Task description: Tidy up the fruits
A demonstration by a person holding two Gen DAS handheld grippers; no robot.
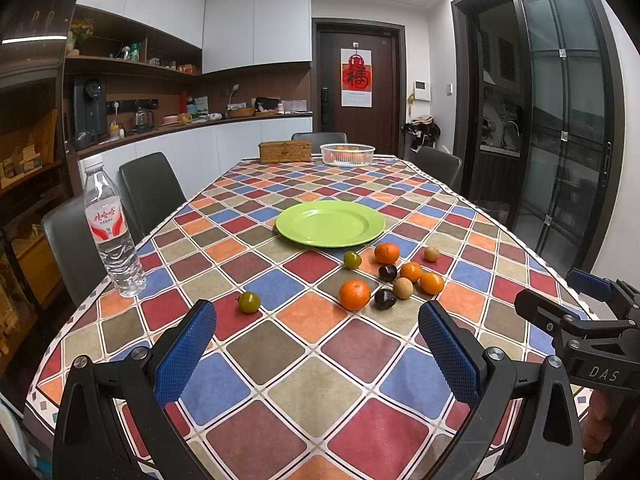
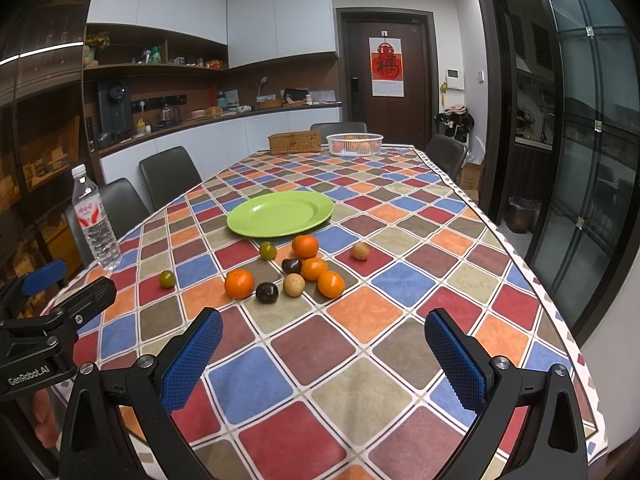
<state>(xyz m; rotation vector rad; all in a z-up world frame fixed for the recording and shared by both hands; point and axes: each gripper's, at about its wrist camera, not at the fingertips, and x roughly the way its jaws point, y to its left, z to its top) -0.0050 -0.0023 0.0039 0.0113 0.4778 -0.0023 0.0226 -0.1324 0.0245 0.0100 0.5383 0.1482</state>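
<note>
Both grippers empty, jaws wide apart, nothing between the pads. left gripper [image 1: 318, 344] and right gripper [image 2: 323, 350] hover over the near end of the table [image 1: 256, 364], side by side.

Left to right, ahead of the fingers:
- water bottle [image 1: 110, 228] well off to the left of the left fingers. Tall, light, and a sweep left would probably tip it.
- lone green fruit [image 1: 249, 302] just ahead of the left pad, apart from the rest. Round, likely to roll if nudged off-centre.
- fruit cluster ahead, between and slightly right of the left gripper's fingers: front orange [image 1: 354, 295], dark plums [image 1: 385, 299], tan fruits [image 1: 403, 288], more oranges [image 1: 431, 283]. Several look to be touching or nearly so, so wide jaws closing on one will likely bump its neighbours and scatter them toward the table edge.
- green plate [image 1: 330, 223] beyond the cluster, bare. Presumably the target; its shallow rim means dropped fruit could roll off.
- Grippers are close together, so there's collision risk if both go for the cluster.

Text: "DAS" on the right gripper body, "GenRobot.AI" on the left gripper body. Bottle label is red Chinese script, too small to read. Door poster [image 1: 355, 76] carries a red 福.
</note>
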